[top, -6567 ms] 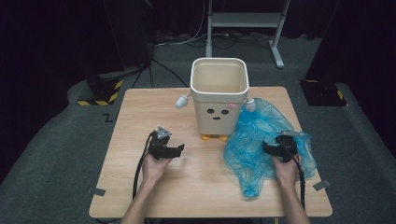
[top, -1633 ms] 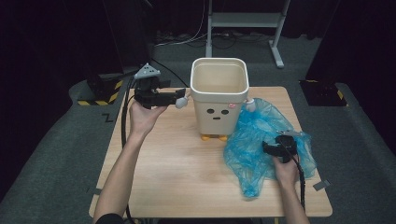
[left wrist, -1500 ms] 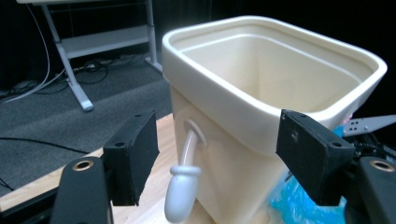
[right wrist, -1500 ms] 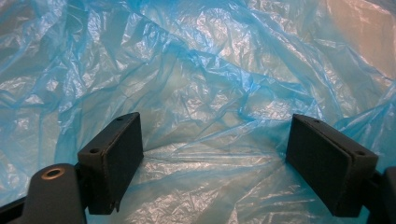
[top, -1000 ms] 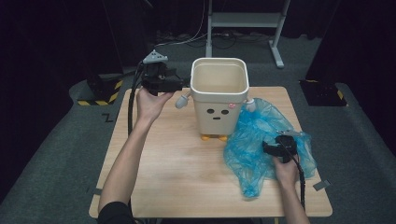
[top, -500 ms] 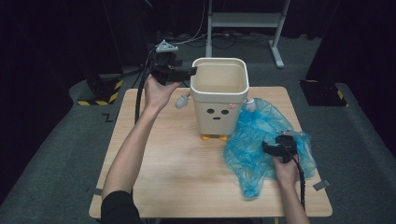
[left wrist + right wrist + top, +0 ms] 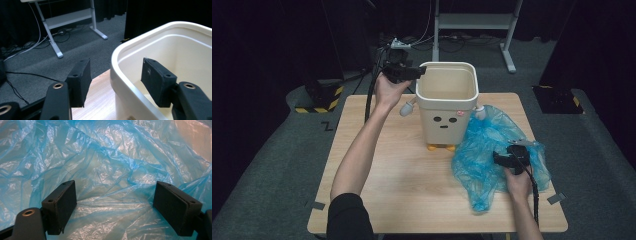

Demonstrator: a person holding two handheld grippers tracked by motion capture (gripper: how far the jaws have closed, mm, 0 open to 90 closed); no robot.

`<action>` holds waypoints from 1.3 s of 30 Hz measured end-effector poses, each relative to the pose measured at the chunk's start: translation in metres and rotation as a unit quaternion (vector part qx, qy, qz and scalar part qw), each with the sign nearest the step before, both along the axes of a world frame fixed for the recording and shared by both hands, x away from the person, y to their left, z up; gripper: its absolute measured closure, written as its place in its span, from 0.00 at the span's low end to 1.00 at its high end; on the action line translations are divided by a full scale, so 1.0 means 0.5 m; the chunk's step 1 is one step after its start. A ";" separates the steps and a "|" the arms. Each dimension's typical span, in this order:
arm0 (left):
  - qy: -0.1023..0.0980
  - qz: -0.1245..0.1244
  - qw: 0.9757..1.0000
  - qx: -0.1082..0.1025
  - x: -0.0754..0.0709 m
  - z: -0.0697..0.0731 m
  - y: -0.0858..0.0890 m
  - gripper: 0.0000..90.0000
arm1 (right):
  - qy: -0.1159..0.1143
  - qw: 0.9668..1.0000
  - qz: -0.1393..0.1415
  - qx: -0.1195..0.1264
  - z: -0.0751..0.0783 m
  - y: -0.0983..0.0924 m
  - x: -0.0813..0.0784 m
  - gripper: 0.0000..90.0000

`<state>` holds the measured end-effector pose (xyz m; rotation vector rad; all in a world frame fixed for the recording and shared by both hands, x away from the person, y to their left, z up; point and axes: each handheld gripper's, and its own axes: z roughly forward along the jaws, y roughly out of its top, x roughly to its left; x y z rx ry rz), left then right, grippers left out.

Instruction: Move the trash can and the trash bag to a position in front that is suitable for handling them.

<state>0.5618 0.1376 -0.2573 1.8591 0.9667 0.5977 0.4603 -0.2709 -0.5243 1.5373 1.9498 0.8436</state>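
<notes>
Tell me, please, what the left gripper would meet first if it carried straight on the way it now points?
Probably the cream bin: the left gripper straddles its near wall, one jaw outside, one inside, and has just been closing without pressing yet.

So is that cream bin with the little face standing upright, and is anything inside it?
Upright: the bin stands on its orange feet, mouth up. The inside that shows from above and past the left tongs looks bare; its bottom is hidden.

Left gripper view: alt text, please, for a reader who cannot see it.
The left gripper straddles the rim of a cream bin, one black jaw outside and one inside, closing in but not yet touching. Grey carpet and a white stand lie beyond.
</notes>
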 end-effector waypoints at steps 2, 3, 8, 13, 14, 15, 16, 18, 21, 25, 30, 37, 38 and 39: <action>-0.001 -0.002 1.000 -0.001 0.005 -0.002 -0.003 0.49 | 0.000 1.000 -0.001 0.001 0.000 0.000 0.000 0.21; 0.000 -0.003 1.000 -0.001 0.006 -0.002 -0.006 0.51 | 0.000 1.000 -0.001 0.002 0.000 0.001 0.000 0.21; 0.002 0.002 1.000 0.004 0.017 -0.006 -0.013 0.58 | 0.000 1.000 -0.001 0.000 0.000 0.000 0.000 0.21; 0.005 0.003 1.000 0.002 0.029 -0.007 -0.016 0.63 | 0.000 1.000 -0.001 0.001 0.000 0.001 0.000 0.21; 0.005 0.004 1.000 0.005 0.030 -0.007 -0.017 0.64 | 0.000 1.000 -0.001 0.001 0.000 0.001 0.000 0.21; 0.004 0.005 1.000 0.004 0.031 -0.008 -0.019 0.65 | 0.000 1.000 -0.001 0.001 0.000 0.001 0.000 0.21; 0.005 0.004 1.000 0.003 0.032 -0.009 -0.020 0.66 | 0.000 1.000 -0.001 0.001 0.000 0.001 0.000 0.21; 0.005 0.004 1.000 0.004 0.033 -0.009 -0.022 0.68 | 0.000 1.000 -0.001 0.001 0.000 0.001 0.000 0.21; 0.005 0.000 1.000 0.004 0.035 -0.010 -0.025 0.71 | 0.000 1.000 -0.001 0.001 0.000 0.001 0.000 0.21; 0.008 -0.002 1.000 0.003 0.039 -0.013 -0.027 0.74 | 0.000 1.000 -0.001 0.001 0.000 0.001 0.000 0.21; 0.013 -0.005 1.000 0.000 0.042 -0.017 -0.028 0.77 | 0.000 1.000 -0.001 0.001 0.000 0.001 0.000 0.21; 0.016 -0.011 1.000 0.002 0.044 -0.021 -0.033 0.82 | 0.001 1.000 -0.001 0.001 0.000 0.001 0.000 0.21; 0.016 -0.011 1.000 -0.001 0.045 -0.021 -0.032 0.83 | 0.001 1.000 -0.001 0.001 0.000 0.001 0.000 0.21; 0.018 -0.012 1.000 -0.004 0.045 -0.022 -0.031 0.83 | 0.001 1.000 -0.002 0.001 0.000 0.001 0.000 0.21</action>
